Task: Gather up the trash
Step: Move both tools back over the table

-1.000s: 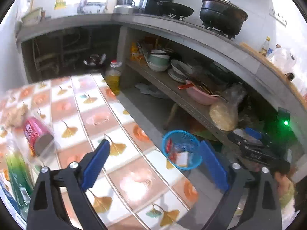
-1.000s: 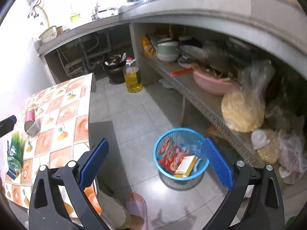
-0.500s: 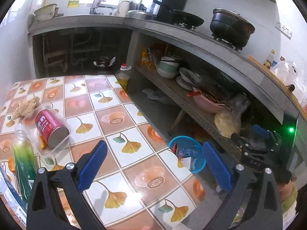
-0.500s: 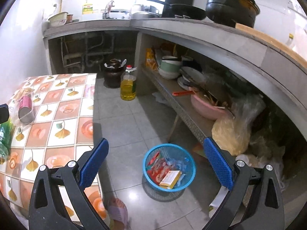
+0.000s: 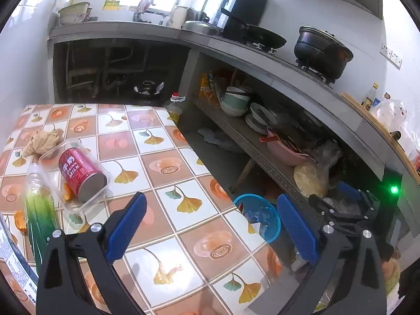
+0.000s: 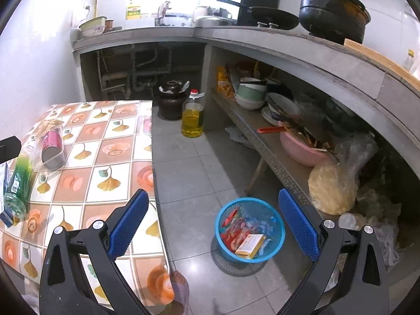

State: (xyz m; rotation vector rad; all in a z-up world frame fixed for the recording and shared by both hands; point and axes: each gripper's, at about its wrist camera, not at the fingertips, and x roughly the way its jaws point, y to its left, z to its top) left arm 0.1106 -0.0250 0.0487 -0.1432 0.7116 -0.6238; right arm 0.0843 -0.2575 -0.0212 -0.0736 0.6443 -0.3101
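Observation:
On the tiled table [image 5: 168, 162] lie a red milk can [image 5: 80, 174] inside a clear plastic tray [image 5: 52, 155], a green plastic bottle [image 5: 39, 215] and a crumpled brown paper [image 5: 42, 140]. My left gripper [image 5: 210, 225] hovers open over the table's right part, empty. A blue mesh basket [image 6: 249, 229] on the floor holds red wrappers and a yellow box [image 6: 249, 242]. My right gripper [image 6: 214, 221] hangs open above the floor, between table edge and basket, holding nothing. The can [image 6: 52, 148] and bottle [image 6: 18, 183] show at the left in the right wrist view too.
A concrete counter [image 6: 288, 44] carries a wok and a black pot [image 6: 333, 18]. Its lower shelf [image 6: 262, 141] holds bowls, a pink basin [image 6: 302, 149] and bagged food. An oil bottle [image 6: 193, 116] and dark jar [image 6: 170, 99] stand on the floor. A person's foot [image 6: 181, 288] shows below.
Both grippers rose and drew back, so the views tilted up. The can, bottle and paper came fully into the left wrist view. The basket slid lower and smaller. Jaws stayed open.

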